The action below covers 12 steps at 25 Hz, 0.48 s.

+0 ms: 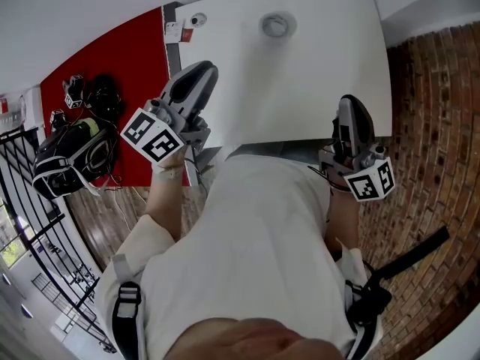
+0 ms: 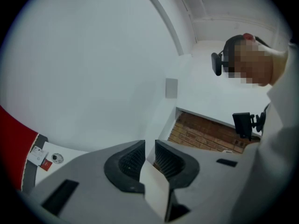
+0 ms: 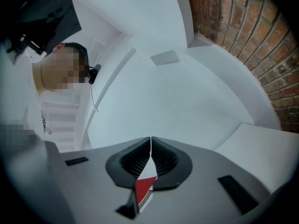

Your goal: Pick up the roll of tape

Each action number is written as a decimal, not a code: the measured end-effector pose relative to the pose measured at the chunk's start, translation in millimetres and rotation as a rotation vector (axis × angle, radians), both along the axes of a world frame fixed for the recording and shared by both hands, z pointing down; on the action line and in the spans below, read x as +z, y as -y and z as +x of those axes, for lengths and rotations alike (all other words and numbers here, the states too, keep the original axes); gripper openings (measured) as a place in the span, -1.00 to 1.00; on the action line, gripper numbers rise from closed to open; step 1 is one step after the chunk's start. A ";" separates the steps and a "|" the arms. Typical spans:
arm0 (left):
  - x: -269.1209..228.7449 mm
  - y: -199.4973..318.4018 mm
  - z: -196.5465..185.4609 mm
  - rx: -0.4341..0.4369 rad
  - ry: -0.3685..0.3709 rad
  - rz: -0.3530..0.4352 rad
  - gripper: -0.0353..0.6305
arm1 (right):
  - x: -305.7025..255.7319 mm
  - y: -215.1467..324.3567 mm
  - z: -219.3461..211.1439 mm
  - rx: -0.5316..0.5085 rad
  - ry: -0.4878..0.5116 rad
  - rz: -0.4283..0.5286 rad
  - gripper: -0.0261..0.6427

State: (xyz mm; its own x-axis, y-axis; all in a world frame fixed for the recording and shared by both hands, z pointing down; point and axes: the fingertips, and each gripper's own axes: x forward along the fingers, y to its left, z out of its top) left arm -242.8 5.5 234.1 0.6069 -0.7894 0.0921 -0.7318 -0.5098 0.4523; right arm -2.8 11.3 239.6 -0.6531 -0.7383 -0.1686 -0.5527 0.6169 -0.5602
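Note:
The roll of tape [image 1: 275,25], a pale grey ring, lies flat on the white table [image 1: 322,73] near its far edge. It does not show in either gripper view. My left gripper [image 1: 202,72] hovers over the table's near left part, well short of the roll. In the left gripper view its jaws [image 2: 150,143] stand a narrow gap apart with nothing between them. My right gripper [image 1: 349,103] is at the table's near right edge. Its fingertips [image 3: 151,139] meet, with nothing held.
A small card and a round object [image 1: 196,20] lie at the table's far left corner. Left of the table is a red floor area [image 1: 112,58] with black bags [image 1: 71,152] and a black railing. Brick flooring [image 1: 435,126] lies to the right.

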 end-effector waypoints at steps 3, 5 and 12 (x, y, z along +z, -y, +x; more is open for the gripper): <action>9.2 13.0 9.3 0.003 0.032 -0.026 -0.72 | 8.3 9.7 6.2 -0.005 0.002 -0.014 -0.85; 15.7 24.2 16.1 0.004 0.059 -0.038 -0.71 | 14.7 19.4 11.5 -0.006 0.013 -0.023 -0.85; 52.6 69.6 39.3 0.002 0.168 -0.097 -0.67 | 50.1 53.0 29.3 -0.014 0.027 -0.076 -0.86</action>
